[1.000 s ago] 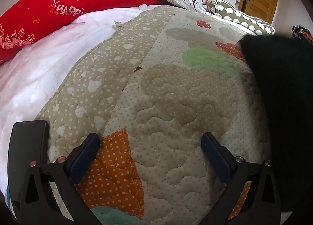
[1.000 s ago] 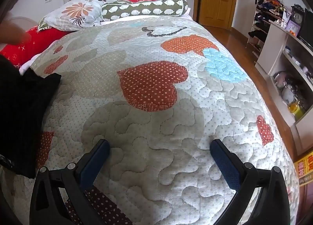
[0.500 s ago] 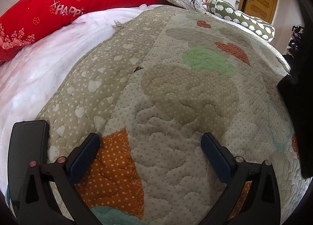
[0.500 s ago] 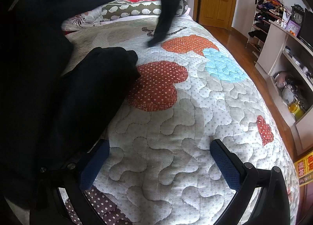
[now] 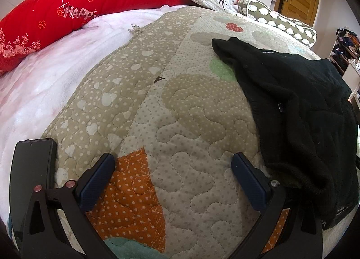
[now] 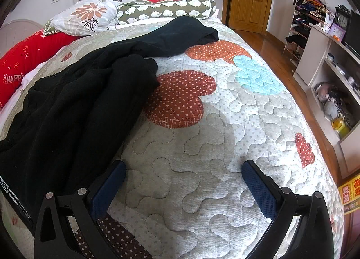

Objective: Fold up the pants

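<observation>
Garment: the black knit pants (image 6: 85, 105) are lying crumpled on the patchwork quilted bedspread (image 6: 202, 146), along its left half; one leg is reaching up toward the hedgehog-print bolster (image 6: 166, 10) at the head edge, the other is bunching short beside the red dotted heart patch (image 6: 180, 99).

Near end: what appears to be the waistband, carrying a white printed label (image 6: 13, 198), is hanging at the foot edge of the bed, just left of the right gripper.

Left gripper (image 5: 173, 169): its blue pads are standing wide apart, gripping nothing, and are hovering over the orange patch (image 5: 132, 193); the pants (image 5: 299, 110) are lying just to its right.

Right gripper (image 6: 183, 175): likewise spread and empty, hanging over bare quilt.

Step in hand (judged): the garment is waiting to be spread flat before any fold.

Doing it well: each gripper is best pinching one waistband corner, through a single layer pair only; pulling toward the foot edge is likely to draw the legs straight.

Caution: the knit is looking soft and stretchy, so slow, even tension is advisable; the twisted far leg is needing separate smoothing.
</observation>
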`<state>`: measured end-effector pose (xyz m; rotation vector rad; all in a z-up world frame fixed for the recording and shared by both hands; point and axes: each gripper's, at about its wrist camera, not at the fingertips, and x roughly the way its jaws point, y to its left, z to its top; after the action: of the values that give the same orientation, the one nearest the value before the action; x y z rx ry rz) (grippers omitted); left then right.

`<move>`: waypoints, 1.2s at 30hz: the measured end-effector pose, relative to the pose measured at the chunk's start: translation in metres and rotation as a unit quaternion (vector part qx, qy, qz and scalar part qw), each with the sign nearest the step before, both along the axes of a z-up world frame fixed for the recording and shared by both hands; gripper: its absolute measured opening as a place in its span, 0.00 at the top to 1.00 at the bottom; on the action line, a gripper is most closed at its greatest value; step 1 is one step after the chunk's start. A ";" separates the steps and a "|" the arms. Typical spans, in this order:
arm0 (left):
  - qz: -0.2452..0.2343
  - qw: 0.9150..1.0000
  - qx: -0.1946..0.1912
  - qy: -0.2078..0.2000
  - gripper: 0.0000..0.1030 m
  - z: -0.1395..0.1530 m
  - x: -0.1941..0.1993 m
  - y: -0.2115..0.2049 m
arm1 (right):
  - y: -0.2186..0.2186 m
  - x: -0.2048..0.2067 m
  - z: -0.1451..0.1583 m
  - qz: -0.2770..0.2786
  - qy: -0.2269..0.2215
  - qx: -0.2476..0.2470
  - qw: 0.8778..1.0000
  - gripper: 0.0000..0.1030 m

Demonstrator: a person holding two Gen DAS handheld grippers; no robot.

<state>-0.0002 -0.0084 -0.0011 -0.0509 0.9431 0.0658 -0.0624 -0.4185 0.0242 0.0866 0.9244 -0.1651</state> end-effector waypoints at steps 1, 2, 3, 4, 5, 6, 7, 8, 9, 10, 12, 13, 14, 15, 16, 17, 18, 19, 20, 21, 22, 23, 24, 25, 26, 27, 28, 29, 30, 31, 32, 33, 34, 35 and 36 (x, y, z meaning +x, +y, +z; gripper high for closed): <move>-0.002 1.000 0.001 0.001 0.00 0.000 -0.001 0.000 | 0.000 0.000 0.000 0.000 0.000 0.000 1.000 0.00; -0.010 1.000 0.000 0.010 0.00 0.001 0.000 0.001 | 0.000 0.000 0.000 0.000 0.000 0.000 1.000 0.00; -0.026 0.999 -0.001 0.028 0.00 0.004 0.001 0.002 | 0.000 0.000 0.000 0.000 0.000 0.000 1.000 0.00; -0.034 0.998 -0.008 0.043 0.00 0.008 0.001 0.003 | 0.000 0.000 0.000 0.000 0.000 0.000 1.000 0.00; -0.029 0.998 -0.016 0.047 0.00 0.013 -0.003 0.006 | 0.000 0.000 0.000 0.000 0.000 0.000 1.000 0.00; -0.016 0.999 -0.025 0.044 0.00 0.019 -0.009 0.011 | 0.000 0.000 0.000 0.000 0.000 0.000 1.000 0.00; 0.001 0.999 -0.037 0.032 0.00 0.028 -0.020 0.017 | 0.000 0.000 0.000 0.000 0.000 0.000 1.000 0.00; 0.009 0.998 -0.051 0.017 0.00 0.036 -0.029 0.021 | 0.000 0.000 0.000 0.000 0.000 0.000 1.000 0.00; 0.010 0.998 -0.062 0.005 0.00 0.044 -0.037 0.024 | 0.000 0.000 0.000 0.000 0.000 0.000 1.000 0.00; 0.009 0.998 -0.069 -0.006 0.00 0.052 -0.044 0.024 | 0.000 0.000 0.000 0.000 0.000 0.000 1.000 0.00; 0.004 0.997 -0.076 -0.022 0.00 0.062 -0.056 0.019 | 0.000 0.001 0.000 0.000 0.000 0.000 1.000 0.00; -0.004 0.996 -0.082 -0.024 0.00 0.064 -0.059 0.014 | 0.000 0.001 0.001 0.000 0.000 0.000 1.000 0.00; -0.013 0.995 -0.092 -0.023 0.00 0.065 -0.060 0.008 | 0.000 0.001 0.001 0.000 0.000 0.000 1.000 0.00; -0.017 0.995 -0.097 -0.022 0.00 0.064 -0.058 0.000 | 0.000 0.001 0.001 0.000 0.000 0.000 1.000 0.00; -0.017 0.995 -0.096 -0.021 0.00 0.062 -0.059 -0.005 | 0.001 0.001 0.001 0.000 0.000 0.000 1.000 0.00; -0.019 0.995 -0.094 -0.018 0.00 0.061 -0.059 -0.011 | 0.001 0.001 0.001 0.000 0.000 -0.001 1.000 0.00; -0.023 0.995 -0.093 -0.015 0.00 0.059 -0.058 -0.018 | 0.001 0.001 0.001 0.000 0.000 -0.001 1.000 0.00; -0.027 0.995 -0.091 -0.012 0.00 0.057 -0.056 -0.025 | 0.001 0.001 0.002 0.000 0.000 0.000 1.000 0.00; -0.028 0.996 -0.088 -0.011 0.00 0.055 -0.055 -0.029 | 0.002 0.000 0.001 0.000 0.000 0.000 1.000 0.00; -0.030 0.996 -0.085 -0.011 0.00 0.055 -0.054 -0.033 | 0.001 0.000 0.001 0.000 0.000 0.000 1.000 0.00; -0.031 0.996 -0.083 -0.013 0.00 0.055 -0.056 -0.037 | 0.000 0.000 0.001 0.000 0.000 0.000 1.000 0.00; -0.033 0.996 -0.081 -0.015 0.00 0.054 -0.060 -0.041 | 0.000 0.000 0.001 0.000 0.000 0.000 1.000 0.00; -0.037 0.996 -0.079 -0.017 0.00 0.055 -0.060 -0.045 | 0.000 0.000 0.001 0.000 0.000 0.000 1.000 0.00; -0.043 0.996 -0.076 -0.017 0.00 0.055 -0.060 -0.050 | 0.001 0.000 0.001 0.000 0.000 -0.001 1.000 0.00; -0.047 0.996 -0.072 -0.017 0.00 0.055 -0.061 -0.055 | 0.001 0.001 0.000 0.000 0.001 -0.003 1.000 0.00; -0.050 0.996 -0.069 -0.018 0.00 0.055 -0.061 -0.059 | 0.000 0.001 0.000 0.000 0.002 -0.003 1.000 0.00; -0.053 0.996 -0.068 -0.018 0.00 0.055 -0.061 -0.062 | 0.000 0.001 0.002 0.000 0.005 -0.003 1.000 0.00; -0.056 0.996 -0.068 -0.017 0.00 0.055 -0.060 -0.064 | -0.001 0.001 0.005 -0.001 0.007 -0.001 1.000 0.00; -0.057 0.996 -0.068 -0.016 0.00 0.055 -0.060 -0.067 | -0.002 -0.001 0.008 -0.004 0.009 0.001 1.000 0.00; -0.059 0.996 -0.067 -0.015 0.00 0.054 -0.060 -0.068 | -0.003 -0.005 0.010 -0.013 0.004 0.008 1.000 0.00; -0.059 0.996 -0.065 -0.014 0.00 0.054 -0.059 -0.070 | -0.005 -0.011 0.015 -0.021 -0.005 0.024 0.999 0.00; -0.060 0.996 -0.064 -0.013 0.00 0.053 -0.059 -0.070 | -0.007 -0.014 0.019 -0.022 -0.013 0.041 0.999 0.00; -0.061 0.996 -0.064 -0.014 0.00 0.052 -0.060 -0.071 | -0.008 -0.019 0.022 -0.019 -0.019 0.054 0.998 0.00; -0.062 0.996 -0.063 -0.013 0.00 0.051 -0.059 -0.073 | -0.006 -0.024 0.027 -0.014 -0.025 0.052 0.998 0.00; -0.063 0.996 -0.063 -0.011 0.00 0.050 -0.059 -0.074 | -0.003 -0.028 0.031 -0.008 -0.033 0.043 0.998 0.00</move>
<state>-0.0587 -0.0822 0.0492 -0.1087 0.9261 -0.1100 -0.0907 -0.4210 0.0551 0.1781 0.8645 -0.1365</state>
